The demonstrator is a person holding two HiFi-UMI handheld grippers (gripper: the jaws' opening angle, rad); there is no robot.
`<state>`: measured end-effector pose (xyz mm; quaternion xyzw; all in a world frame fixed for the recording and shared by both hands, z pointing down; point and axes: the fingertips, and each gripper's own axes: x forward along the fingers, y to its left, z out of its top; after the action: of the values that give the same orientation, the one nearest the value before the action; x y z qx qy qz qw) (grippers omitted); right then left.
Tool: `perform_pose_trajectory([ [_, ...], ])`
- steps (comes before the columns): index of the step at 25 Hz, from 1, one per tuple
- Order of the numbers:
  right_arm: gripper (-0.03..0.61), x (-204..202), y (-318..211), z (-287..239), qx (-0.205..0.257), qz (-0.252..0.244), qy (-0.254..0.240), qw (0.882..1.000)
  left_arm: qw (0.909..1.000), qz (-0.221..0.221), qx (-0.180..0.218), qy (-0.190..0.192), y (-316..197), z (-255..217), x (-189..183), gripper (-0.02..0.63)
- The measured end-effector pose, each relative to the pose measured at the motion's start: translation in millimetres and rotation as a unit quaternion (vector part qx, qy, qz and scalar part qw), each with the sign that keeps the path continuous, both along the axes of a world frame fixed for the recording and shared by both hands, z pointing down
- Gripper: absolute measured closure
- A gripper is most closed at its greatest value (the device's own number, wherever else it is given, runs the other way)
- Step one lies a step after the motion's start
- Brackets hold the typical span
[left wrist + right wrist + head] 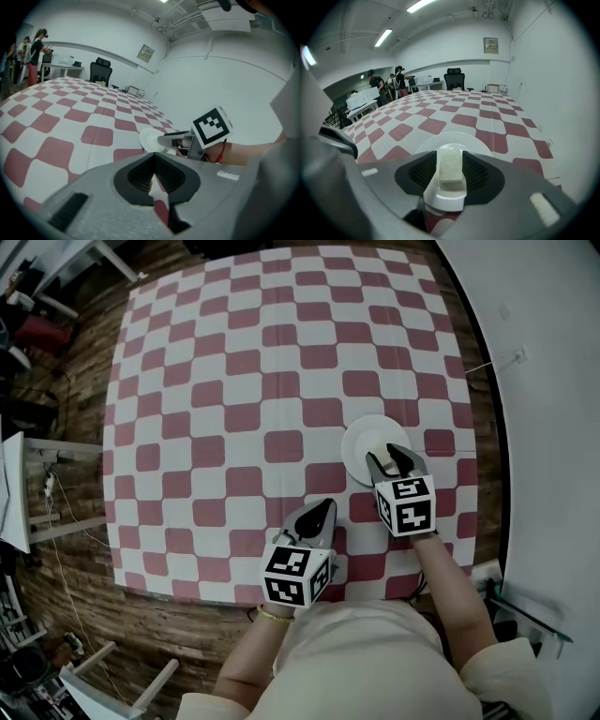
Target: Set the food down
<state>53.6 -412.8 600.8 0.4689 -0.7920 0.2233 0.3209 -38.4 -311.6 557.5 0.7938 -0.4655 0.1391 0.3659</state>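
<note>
Holding a pale food block (451,168) between the fingers of the right gripper (398,461), clamped from both sides. Poised over a white plate (359,442), above its near right part in the head view; cannot tell whether the block touches it. Set on a red-and-white checked cloth (234,381) covering the bench, that plate, toward the right side. Nearer the front edge, just beside the right one and apart from the plate: the left gripper (323,507), fingers shut tip to tip. Beyond the bench, in the gripper views: white walls, an office chair (454,77), people (400,77) standing at desks.
</note>
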Motion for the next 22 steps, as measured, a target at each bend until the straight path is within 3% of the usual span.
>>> perform_pose_trajectory([
  [22, 0.413, -5.4, 38.6, -34.4, 0.024, -0.008, -0.022, 0.999, 0.9996, -0.013, 0.025, -0.001, 24.2, -24.5, -2.0, 0.611],
])
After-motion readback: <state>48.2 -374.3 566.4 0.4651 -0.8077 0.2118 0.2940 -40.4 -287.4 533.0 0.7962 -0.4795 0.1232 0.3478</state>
